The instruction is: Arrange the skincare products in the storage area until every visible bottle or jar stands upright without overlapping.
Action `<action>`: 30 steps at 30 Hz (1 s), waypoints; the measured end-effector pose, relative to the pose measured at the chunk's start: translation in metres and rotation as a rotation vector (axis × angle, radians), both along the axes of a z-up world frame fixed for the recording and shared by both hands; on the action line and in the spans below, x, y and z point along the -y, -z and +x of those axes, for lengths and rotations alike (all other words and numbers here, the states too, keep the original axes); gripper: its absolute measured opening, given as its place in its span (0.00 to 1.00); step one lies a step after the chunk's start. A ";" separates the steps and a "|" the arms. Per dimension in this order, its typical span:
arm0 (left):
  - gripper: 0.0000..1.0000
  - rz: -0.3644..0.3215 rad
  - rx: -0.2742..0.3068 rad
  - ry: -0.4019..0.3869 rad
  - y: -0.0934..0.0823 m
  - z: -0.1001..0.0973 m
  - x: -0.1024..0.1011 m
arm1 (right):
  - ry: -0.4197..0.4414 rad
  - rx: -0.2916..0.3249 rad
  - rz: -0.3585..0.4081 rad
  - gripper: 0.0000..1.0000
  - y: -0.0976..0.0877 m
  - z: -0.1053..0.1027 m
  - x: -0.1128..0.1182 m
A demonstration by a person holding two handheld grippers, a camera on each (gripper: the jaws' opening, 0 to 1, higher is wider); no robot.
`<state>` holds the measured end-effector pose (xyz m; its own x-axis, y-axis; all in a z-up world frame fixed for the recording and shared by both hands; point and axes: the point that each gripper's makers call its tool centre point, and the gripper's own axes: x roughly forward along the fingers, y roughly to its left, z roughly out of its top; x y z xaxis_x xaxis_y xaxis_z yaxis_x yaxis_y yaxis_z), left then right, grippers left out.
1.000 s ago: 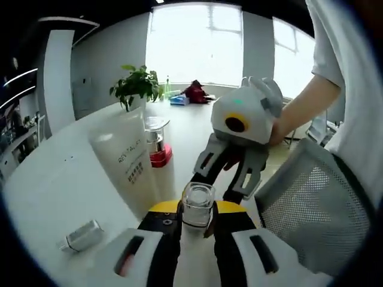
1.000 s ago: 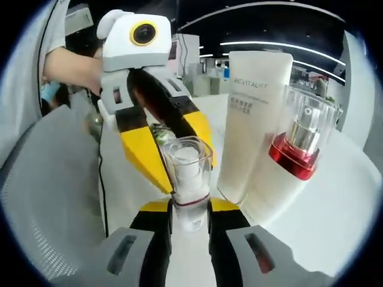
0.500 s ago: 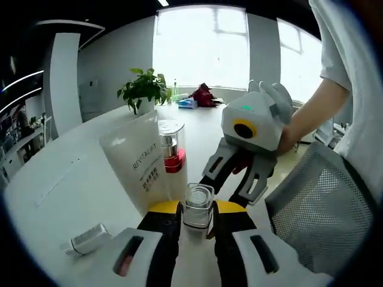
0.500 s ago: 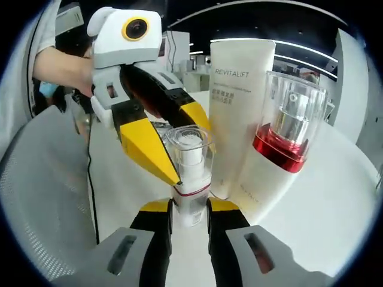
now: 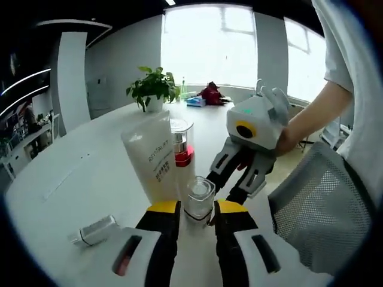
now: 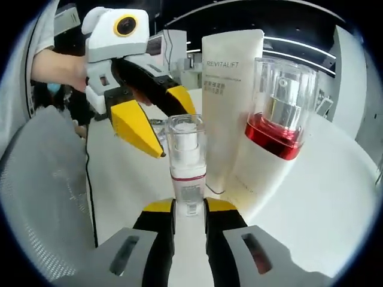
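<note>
Clear-capped small bottle (image 6: 187, 170) now stands upright on the tabletop (image 5: 72, 173) beside the white tube (image 6: 227, 101); my left gripper (image 6: 149, 128) has backed off, fingers open and empty. Right gripper (image 6: 188, 210) fingers look closed on its base, so one bottle (image 5: 94, 230) lying flat is left

- "REVITALIFT" runs across the upper front of the white tube (image 6: 230, 89) (the smaller lines printed beneath it are too fine to read).
</note>
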<state>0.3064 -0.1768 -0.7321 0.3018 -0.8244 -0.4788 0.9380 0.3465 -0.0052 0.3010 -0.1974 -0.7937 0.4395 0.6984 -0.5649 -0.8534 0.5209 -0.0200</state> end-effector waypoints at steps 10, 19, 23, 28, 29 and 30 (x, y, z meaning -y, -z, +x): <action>0.16 0.085 -0.063 -0.002 0.041 -0.012 0.000 | 0.084 -0.037 0.021 0.14 -0.002 -0.005 0.006; 0.14 0.078 -0.076 -0.029 0.046 -0.008 0.001 | 0.117 -0.027 0.013 0.12 -0.005 -0.002 0.005; 0.13 0.076 -0.079 -0.031 0.046 -0.007 0.002 | 0.115 -0.020 0.005 0.12 -0.005 0.002 0.005; 0.13 0.072 -0.077 -0.031 0.046 -0.005 0.005 | 0.118 -0.017 0.001 0.13 -0.005 0.004 0.007; 0.13 0.070 -0.078 -0.031 0.045 -0.005 0.005 | 0.118 -0.018 0.001 0.13 -0.005 0.004 0.007; 0.13 0.069 -0.078 -0.031 0.045 -0.006 0.006 | 0.117 -0.018 0.000 0.13 -0.005 0.004 0.008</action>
